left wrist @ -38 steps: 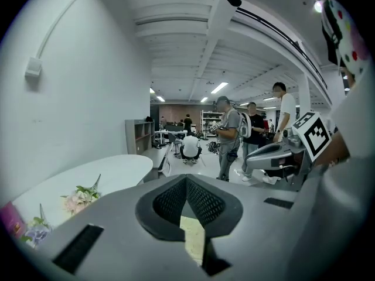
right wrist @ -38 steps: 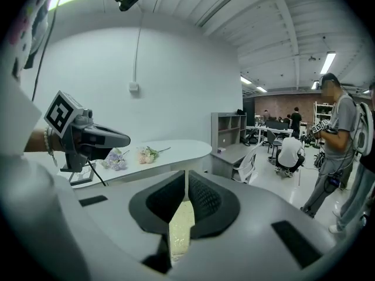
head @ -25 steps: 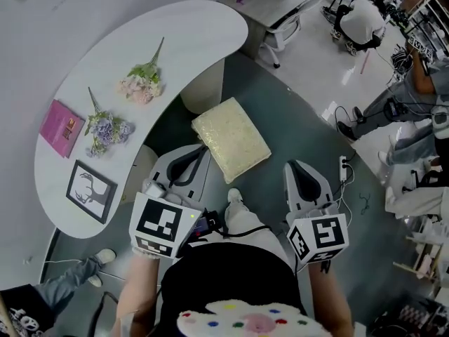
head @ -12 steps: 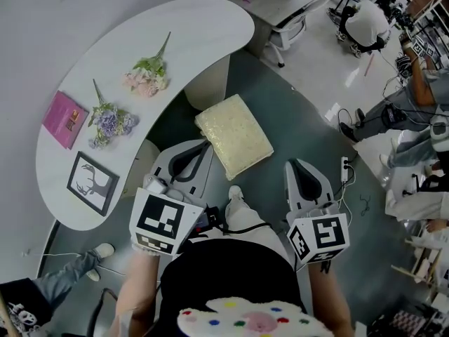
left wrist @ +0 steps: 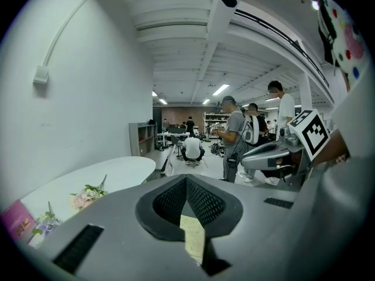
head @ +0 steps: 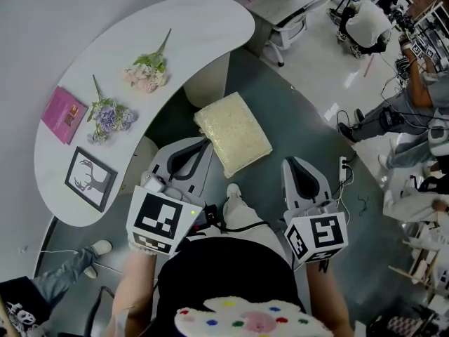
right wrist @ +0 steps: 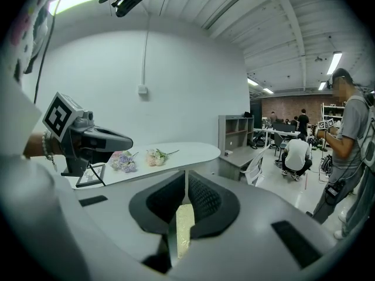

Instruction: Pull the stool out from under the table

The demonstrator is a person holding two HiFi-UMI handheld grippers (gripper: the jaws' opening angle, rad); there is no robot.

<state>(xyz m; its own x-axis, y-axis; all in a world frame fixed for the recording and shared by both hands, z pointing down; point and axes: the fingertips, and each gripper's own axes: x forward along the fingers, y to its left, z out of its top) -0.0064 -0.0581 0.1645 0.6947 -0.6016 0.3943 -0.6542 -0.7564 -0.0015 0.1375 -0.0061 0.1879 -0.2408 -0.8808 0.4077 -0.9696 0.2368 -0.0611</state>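
The stool (head: 233, 133), with a pale yellow square cushion, stands on the grey floor beside the inner curve of the white curved table (head: 189, 27). My left gripper (head: 201, 144) is shut and empty, its tip just left of the cushion's near corner. To the right, my right gripper (head: 292, 163) is shut too, apart from the stool and holding nothing. The left gripper view shows a strip of the cushion (left wrist: 193, 239) below the shut left gripper (left wrist: 186, 181). In the right gripper view a strip of cushion (right wrist: 184, 227) lies below the right gripper (right wrist: 186, 175).
On the table lie pink flowers (head: 147, 74), purple flowers (head: 109, 116), a pink book (head: 63, 114) and a framed deer picture (head: 91, 177). An office chair (head: 287, 27) and people stand at the back right. A power strip (head: 344, 167) lies on the floor.
Both grippers stay shut and in about the same place near the stool. Only the head view has drifted slightly.
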